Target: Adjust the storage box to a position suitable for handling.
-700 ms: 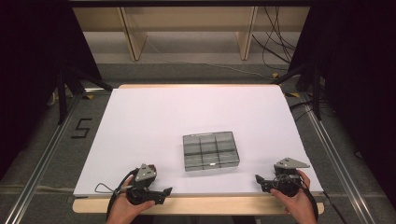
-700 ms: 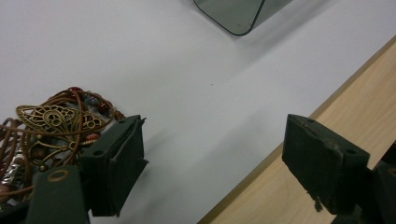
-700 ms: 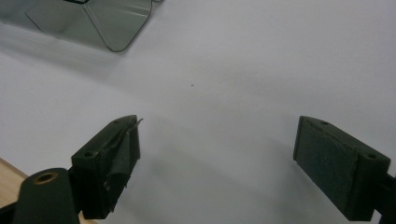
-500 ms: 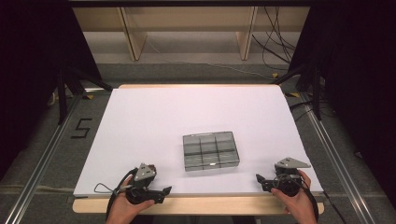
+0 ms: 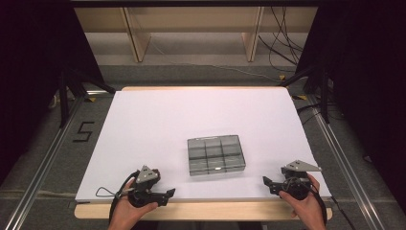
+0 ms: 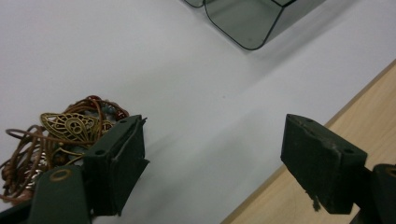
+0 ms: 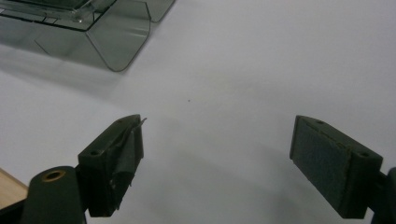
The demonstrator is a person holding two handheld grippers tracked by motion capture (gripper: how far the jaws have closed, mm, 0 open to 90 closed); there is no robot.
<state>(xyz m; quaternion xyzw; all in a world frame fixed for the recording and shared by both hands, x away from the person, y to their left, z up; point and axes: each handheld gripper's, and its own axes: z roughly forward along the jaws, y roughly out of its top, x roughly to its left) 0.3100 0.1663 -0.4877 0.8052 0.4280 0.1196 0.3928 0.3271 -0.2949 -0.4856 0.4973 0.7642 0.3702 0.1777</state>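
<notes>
A smoky clear box (image 5: 215, 155) with several compartments lies on the white sheet (image 5: 201, 115), a little right of the middle. In the left gripper view its rounded corner (image 6: 250, 21) is at the top. My left gripper (image 5: 166, 194) rests at the sheet's near edge, left of the box, jaws open (image 6: 215, 135) with nothing between them. A tangle of brown cord with a brass filigree pendant (image 6: 65, 128) lies just outside its left jaw. My right gripper (image 5: 268, 183) rests at the near right, open (image 7: 219, 135) over bare sheet, the box (image 7: 93, 28) ahead to its left.
The wooden table edge (image 5: 206, 211) runs along the front under both hands. Metal rails (image 5: 45, 163) flank the table on the floor. Wooden shelf legs (image 5: 136, 38) and loose cables (image 5: 282, 43) stand beyond the far edge.
</notes>
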